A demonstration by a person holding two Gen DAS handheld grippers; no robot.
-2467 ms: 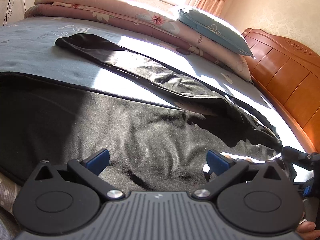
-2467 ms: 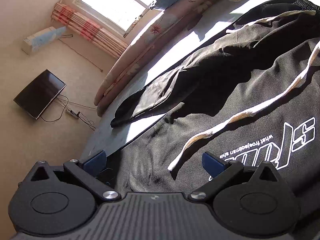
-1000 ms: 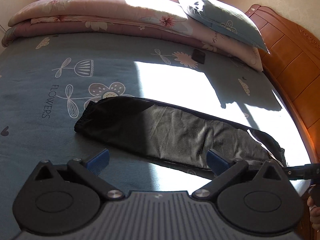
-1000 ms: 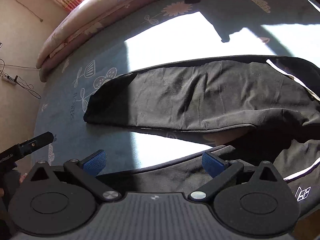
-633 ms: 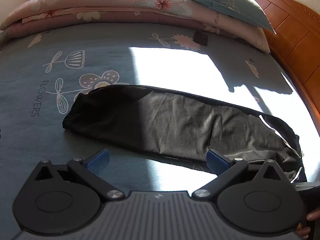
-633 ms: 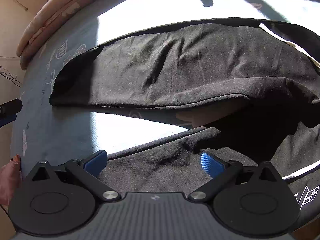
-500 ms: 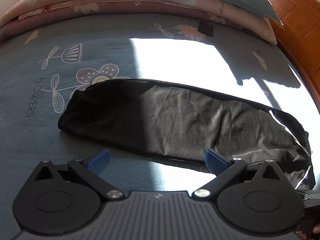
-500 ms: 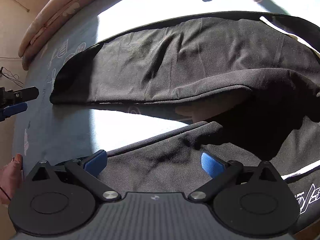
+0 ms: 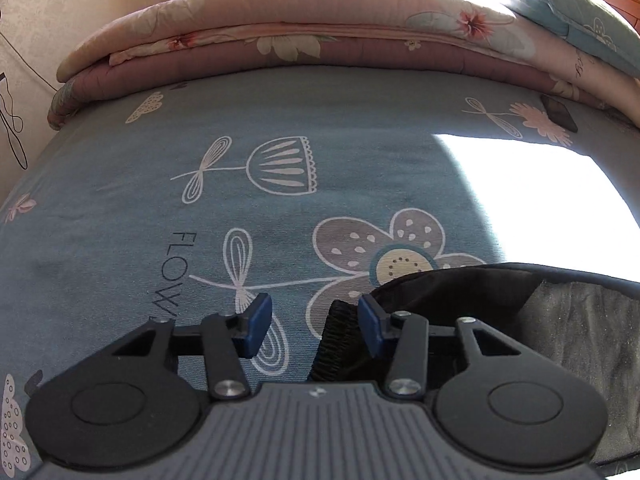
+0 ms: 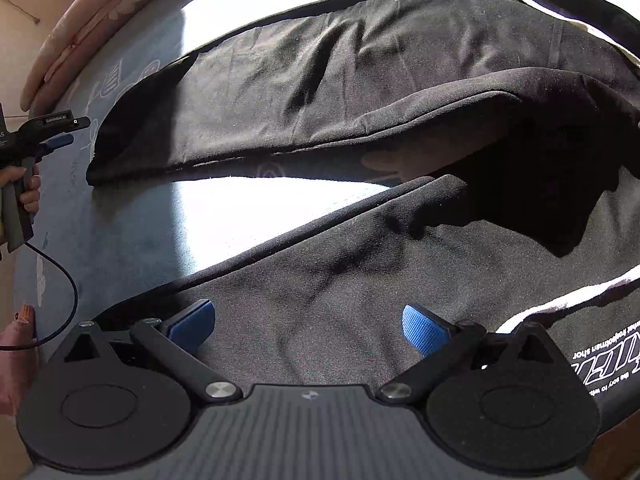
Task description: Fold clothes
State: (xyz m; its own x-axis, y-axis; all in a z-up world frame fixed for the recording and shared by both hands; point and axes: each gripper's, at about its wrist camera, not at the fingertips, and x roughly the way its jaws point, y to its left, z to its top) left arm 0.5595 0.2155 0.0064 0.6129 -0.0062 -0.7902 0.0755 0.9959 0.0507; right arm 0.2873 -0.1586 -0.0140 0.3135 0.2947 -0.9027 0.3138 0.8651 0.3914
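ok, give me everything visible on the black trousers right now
The trousers are black, soft matte knit, lying flat on the blue floral sheet. The two legs splay apart with a sunlit wedge of sheet between them. The far leg ends in a ribbed elastic cuff, which sits between the part-closed jaws of the left gripper; a grip cannot be confirmed. The near leg runs under the open right gripper. A white drawstring and white lettering show near the waist. Fabric is mildly wrinkled.
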